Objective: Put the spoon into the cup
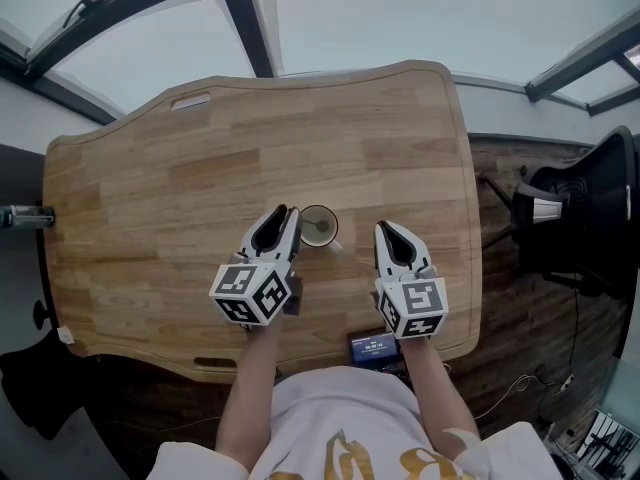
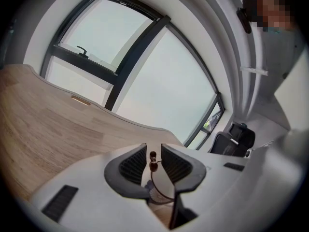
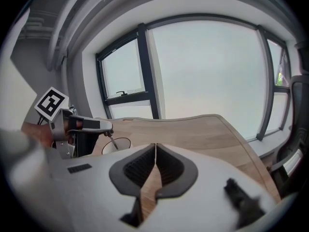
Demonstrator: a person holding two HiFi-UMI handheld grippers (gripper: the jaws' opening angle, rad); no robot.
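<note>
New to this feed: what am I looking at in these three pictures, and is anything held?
No robot arm: a person holds a hand tool with tongs in each hand. The top-down picture comes from a head camera; the other two cameras ride on the tools, looking along their tongs. On the wooden table stands a cup with a spoon in it. The left gripper has the spoon's handle between its tongs; whether they pinch it is unclear. The right gripper is shut and empty.

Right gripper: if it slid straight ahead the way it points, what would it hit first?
Probably nothing: the right gripper points across bare light wooden tabletop, with the white cup off to its left. Beyond the far edge stands the window.
</note>
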